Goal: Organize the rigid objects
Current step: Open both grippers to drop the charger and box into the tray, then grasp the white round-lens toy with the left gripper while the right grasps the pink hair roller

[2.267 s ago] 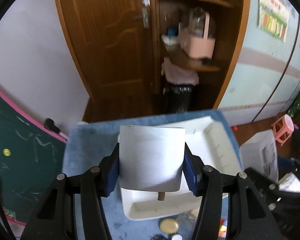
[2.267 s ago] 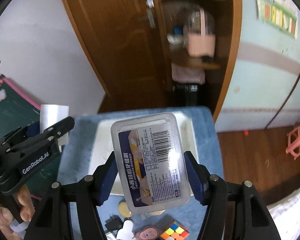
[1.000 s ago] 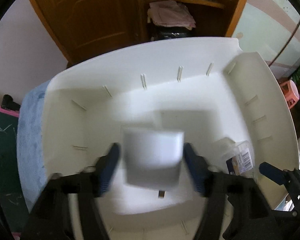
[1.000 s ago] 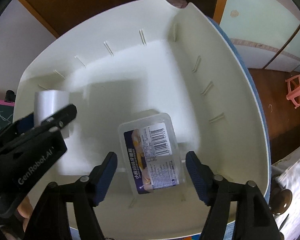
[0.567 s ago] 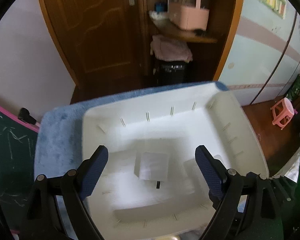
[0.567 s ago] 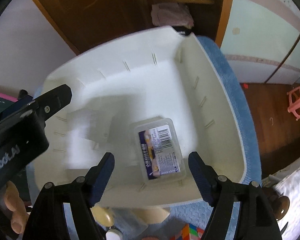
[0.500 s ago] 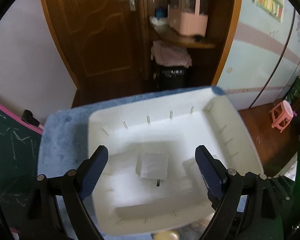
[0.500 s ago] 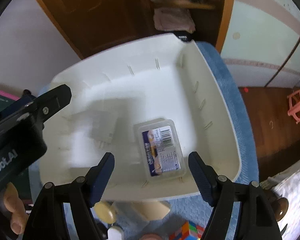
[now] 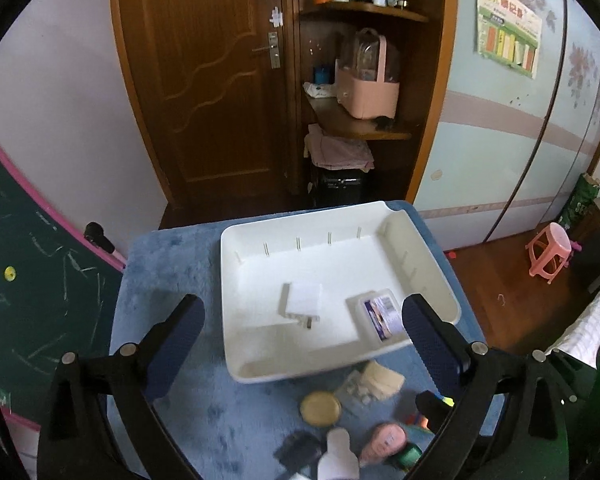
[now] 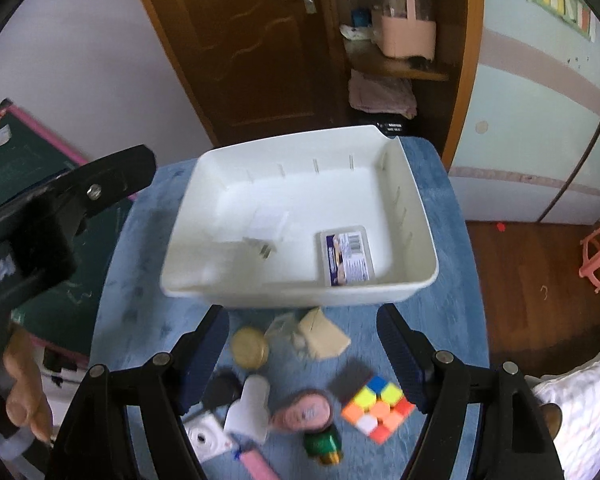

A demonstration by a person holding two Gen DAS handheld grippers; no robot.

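Both grippers hang above the blue-carpeted table with nothing in them. The left gripper has its jaws opening to a wide spread with nothing between the pads; the right gripper stands moderately wide, also empty.

The white tray sits at the far end of the table. In it lie a white box near the middle and a clear plastic case with a barcode label at the near right, well apart from each other. The case lies flat, its long axis running near to far, barcode end at the far side.

The loose things wait on the near side of the tray. The Rubik's cube at the near right is probably light and stiff, with flat faces; it sits turned corner-on, so the jaws should close across two opposite faces. The gold round lid lies flat and low and looks slippery, best taken across its rim. The white bottle lies with its long axis running near to far, and is best gripped across its body. The green and gold object is too blurred to judge.
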